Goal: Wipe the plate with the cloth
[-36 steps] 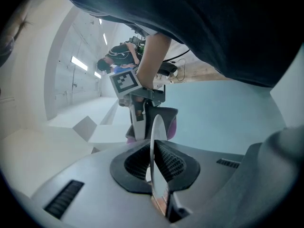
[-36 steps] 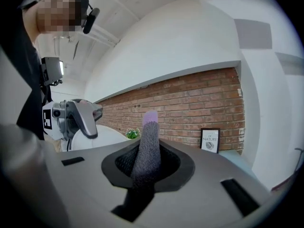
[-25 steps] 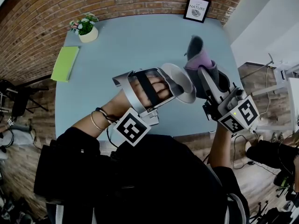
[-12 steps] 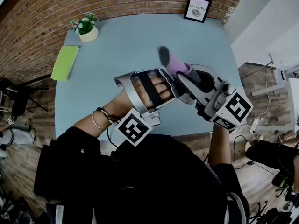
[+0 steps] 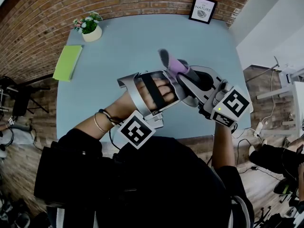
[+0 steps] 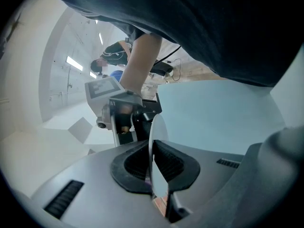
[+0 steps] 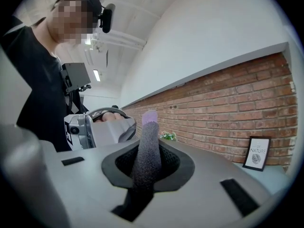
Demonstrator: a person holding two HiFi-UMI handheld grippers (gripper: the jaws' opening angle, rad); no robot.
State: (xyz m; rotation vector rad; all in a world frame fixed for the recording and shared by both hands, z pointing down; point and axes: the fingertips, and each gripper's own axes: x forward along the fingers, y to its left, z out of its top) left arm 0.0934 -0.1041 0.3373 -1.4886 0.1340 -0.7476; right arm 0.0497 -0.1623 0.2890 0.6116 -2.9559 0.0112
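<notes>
Plate [image 6: 152, 137] stands edge-on above the counter [image 5: 128, 46], its rim pinched by the narrowly set left gripper [image 6: 153, 170], probably to leave a face free. The right gripper [image 7: 145, 167] clamps the rolled cloth [image 7: 145, 146], its free end close beside the plate, ready for wiping.

plate: round white plate [image 6: 158, 127] gives me only its edge, face unseen | cloth: grey-and-purple fuzzy cloth [image 7: 145, 141] lower end buried in right gripper [image 7: 148, 167] | print: black-framed print [image 5: 203, 9] small lettering illegible
</notes>
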